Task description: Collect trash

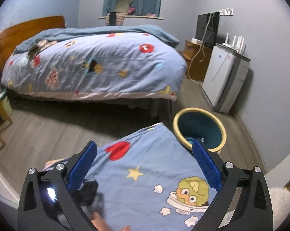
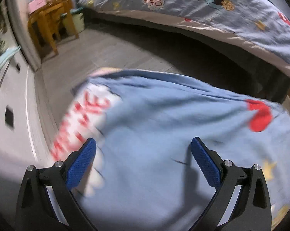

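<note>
A yellow-rimmed trash bin (image 1: 199,113) with a dark teal inside stands on the floor at the right, with something blue (image 1: 189,139) at its bottom. My left gripper (image 1: 144,152) is open and empty, just above a blue cartoon-print pillow (image 1: 154,173), with the bin just beyond its right finger (image 1: 206,163). My right gripper (image 2: 144,150) is open and empty over the same pillow (image 2: 173,125), which looks blurred. No loose trash shows.
A bed with a matching blue cartoon duvet (image 1: 98,61) fills the middle. A white appliance (image 1: 222,80), a dark TV (image 1: 207,28) and a wooden stand (image 1: 195,61) line the right wall. A wooden table (image 2: 50,23) and a pale bin (image 2: 77,19) stand at the left.
</note>
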